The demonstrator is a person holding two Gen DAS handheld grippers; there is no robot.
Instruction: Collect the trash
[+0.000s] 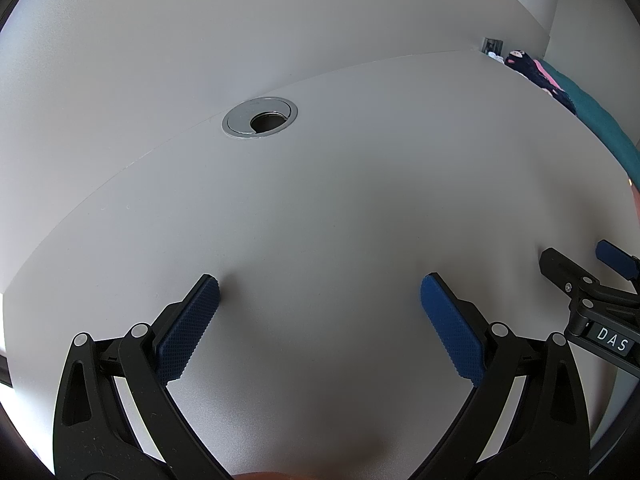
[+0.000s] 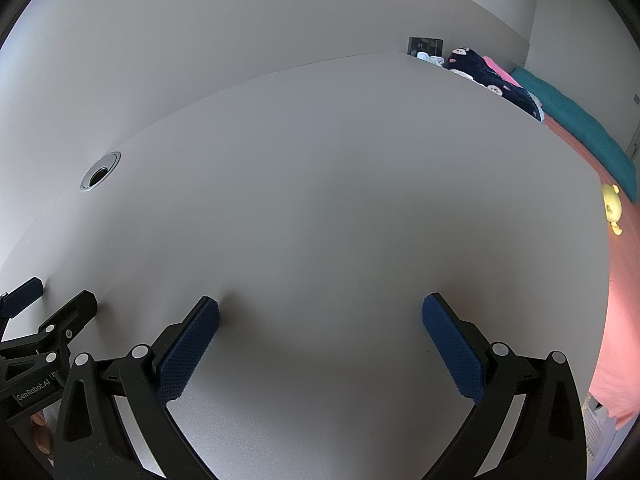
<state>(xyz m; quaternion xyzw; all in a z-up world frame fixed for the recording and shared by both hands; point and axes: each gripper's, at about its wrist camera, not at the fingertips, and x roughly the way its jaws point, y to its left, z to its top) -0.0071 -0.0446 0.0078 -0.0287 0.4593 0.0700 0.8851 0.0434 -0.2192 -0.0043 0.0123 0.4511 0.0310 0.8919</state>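
Gray tabletop [image 2: 320, 184] bare, no trash seen. Left claw [image 1: 320, 300], right claw [image 2: 320, 320] both apart, empty. Risk: grabbing nothing.

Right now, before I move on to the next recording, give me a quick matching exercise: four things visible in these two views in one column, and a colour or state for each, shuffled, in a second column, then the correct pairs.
Things:
1. cable grommet
2. left claw
3. blanket
4. small toy

Colour or state:
A. teal, lying along the bed past the desk's far edge
B. yellow, on the pink bedsheet
C. silver ring around a dark hole in the desk
D. open, blue pads apart, holding nothing

Pairs: 1-C, 2-D, 3-A, 4-B
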